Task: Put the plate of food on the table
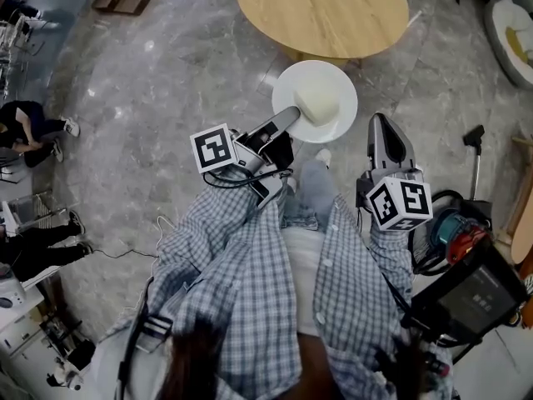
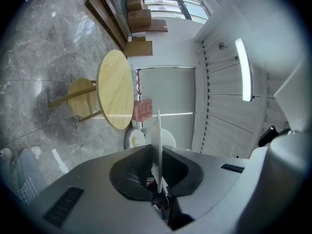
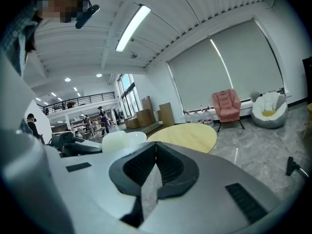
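Checked shirt sleeves (image 1: 218,248) fill the near ground, and from each a hand pushes a gripper forward. The left gripper (image 1: 289,117) is pinching the near rim of the white plate (image 1: 343,122), its jaws almost closed on that thin edge. Looking along those jaws, the rim stands edge-on between the pads. I'd say this one-sided hold lets the plate ride flat out in front, so the pale mound of food (image 1: 316,98) sits steady on it. The right gripper (image 1: 382,126) is off to the side, apart from the plate, with its jaws pressed together on nothing; it seems to have no job at the moment. The plate hangs over the marble floor (image 1: 158,82), just short of the round wooden counter (image 1: 325,11). To my eye the carry is nearly done. What remains is to reach over the counter's edge and lower the plate level.
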Motion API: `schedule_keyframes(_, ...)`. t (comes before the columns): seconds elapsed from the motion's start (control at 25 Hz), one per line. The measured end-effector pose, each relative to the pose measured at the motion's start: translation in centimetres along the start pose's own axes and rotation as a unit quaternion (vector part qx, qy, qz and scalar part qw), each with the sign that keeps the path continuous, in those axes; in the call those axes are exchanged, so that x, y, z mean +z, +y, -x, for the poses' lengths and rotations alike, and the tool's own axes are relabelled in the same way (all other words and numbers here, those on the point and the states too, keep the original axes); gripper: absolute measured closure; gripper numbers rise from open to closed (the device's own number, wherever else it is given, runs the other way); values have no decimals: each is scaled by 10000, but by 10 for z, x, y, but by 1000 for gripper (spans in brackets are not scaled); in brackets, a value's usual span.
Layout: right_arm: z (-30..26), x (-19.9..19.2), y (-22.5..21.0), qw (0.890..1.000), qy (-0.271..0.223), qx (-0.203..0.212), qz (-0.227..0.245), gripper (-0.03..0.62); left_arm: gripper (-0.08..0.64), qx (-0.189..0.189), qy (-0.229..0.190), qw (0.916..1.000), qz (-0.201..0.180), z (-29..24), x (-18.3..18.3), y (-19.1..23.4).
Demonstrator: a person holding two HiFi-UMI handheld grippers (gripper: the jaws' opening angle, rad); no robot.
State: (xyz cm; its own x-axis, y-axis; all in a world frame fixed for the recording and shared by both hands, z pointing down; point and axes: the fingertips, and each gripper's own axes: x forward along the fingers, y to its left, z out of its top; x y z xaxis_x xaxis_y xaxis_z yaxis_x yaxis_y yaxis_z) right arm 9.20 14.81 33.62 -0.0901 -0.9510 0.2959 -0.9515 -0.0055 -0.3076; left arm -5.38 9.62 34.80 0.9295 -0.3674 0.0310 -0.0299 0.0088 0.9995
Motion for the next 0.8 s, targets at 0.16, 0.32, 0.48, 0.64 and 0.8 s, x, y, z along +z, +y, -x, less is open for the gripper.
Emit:
schedule_keyframes(0.16,34,-31,9,10000,58,40,-14,584,535,-26,-68,10000,18,32,-35,12)
schedule_keyframes(0.32,32,-33,9,9999,54,76,-105,584,535,26,-128,9999,39,35,-35,15)
schedule_keyframes(0.48,25,-36,4,9997,59,192,-127,584,535,39,-258,9997,-2,36,-33,17)
schedule_keyframes(0.64,22,-31,1,9996,20,271,-119,584,535,25,-398,9992,-78,38,-29,12)
schedule_keyframes(0.8,20,-26,3,9992,30,401,-81,584,535,5,-568,9983,-145,39,-26,7)
